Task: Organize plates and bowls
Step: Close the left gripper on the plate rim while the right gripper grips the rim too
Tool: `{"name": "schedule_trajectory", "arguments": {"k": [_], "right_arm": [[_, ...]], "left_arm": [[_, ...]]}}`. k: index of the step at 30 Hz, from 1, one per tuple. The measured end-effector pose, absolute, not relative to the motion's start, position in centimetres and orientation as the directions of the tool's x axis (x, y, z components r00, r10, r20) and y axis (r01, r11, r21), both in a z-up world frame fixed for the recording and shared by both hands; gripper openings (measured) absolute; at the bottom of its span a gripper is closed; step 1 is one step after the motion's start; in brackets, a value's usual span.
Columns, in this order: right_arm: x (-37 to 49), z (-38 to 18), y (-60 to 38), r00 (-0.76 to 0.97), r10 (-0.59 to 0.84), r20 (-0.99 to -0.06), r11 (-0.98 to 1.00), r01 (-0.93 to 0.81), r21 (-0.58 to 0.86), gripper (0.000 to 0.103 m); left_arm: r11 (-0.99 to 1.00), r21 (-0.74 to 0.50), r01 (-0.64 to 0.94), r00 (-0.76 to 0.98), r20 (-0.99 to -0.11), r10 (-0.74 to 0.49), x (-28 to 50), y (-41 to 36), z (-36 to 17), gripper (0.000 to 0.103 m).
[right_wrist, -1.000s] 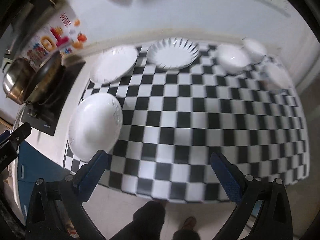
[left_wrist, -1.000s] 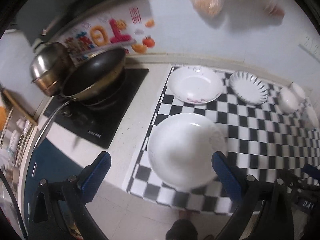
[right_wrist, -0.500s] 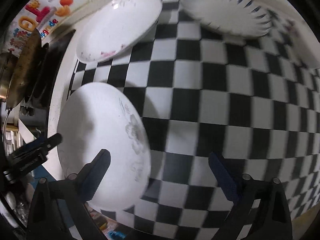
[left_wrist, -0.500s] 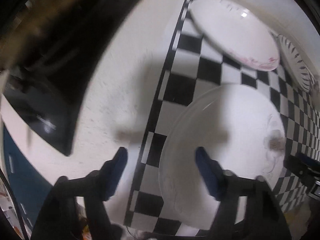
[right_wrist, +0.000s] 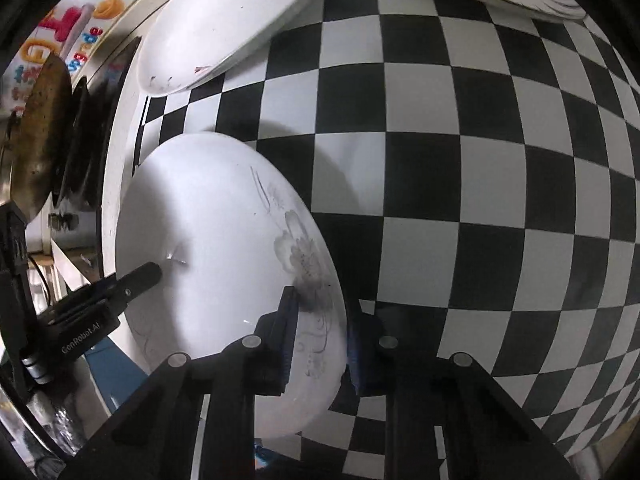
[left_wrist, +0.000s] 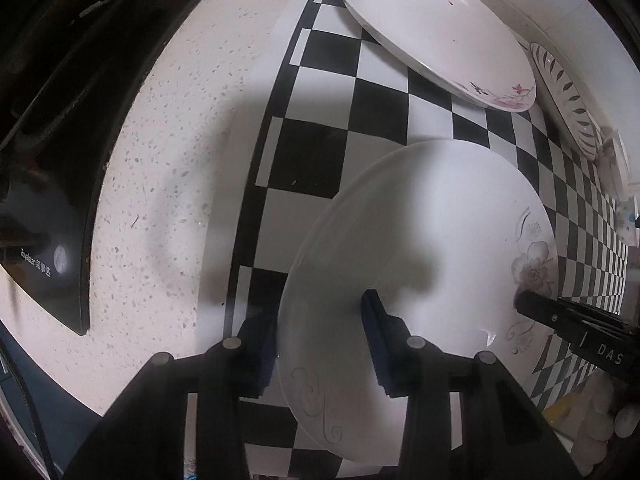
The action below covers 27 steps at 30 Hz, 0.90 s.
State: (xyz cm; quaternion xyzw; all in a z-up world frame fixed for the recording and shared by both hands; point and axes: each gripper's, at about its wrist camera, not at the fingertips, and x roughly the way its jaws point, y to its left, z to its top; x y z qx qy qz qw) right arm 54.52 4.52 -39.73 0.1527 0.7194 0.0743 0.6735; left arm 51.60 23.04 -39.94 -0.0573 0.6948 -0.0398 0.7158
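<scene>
Closing from opposite sides, both tongs straddled the rim of the large white plate (left_wrist: pixel 420 264) lying on the checkered mat (left_wrist: pixel 320 152) at the near left corner of the surface (left_wrist: pixel 168 152). The left tongs (left_wrist: pixel 320 340) had one pad outside the rim and one inside, a gap showing, not yet pinched. The right tongs (right_wrist: pixel 320 332) looked nearly clamped on the flowered edge. Grasping the first plate seemed the step in hand. Next would call for a firm, even pinch by both, then a level lift toward the flowered plate (left_wrist: pixel 436 32) behind, presumably for stacking.
</scene>
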Motion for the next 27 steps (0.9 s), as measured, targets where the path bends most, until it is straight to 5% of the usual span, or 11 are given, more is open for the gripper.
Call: {"name": "schedule_trajectory", "arguments": {"k": [27], "right_arm": [[52.5, -33.3, -5.1, 0.097, 0.364, -0.926, 0.919, 0.125, 0.374, 0.019]], "left_arm": [[0.987, -0.146, 0.063, 0.134, -0.979, -0.154, 49.1, 12.8, -31.2, 0.031]]}}
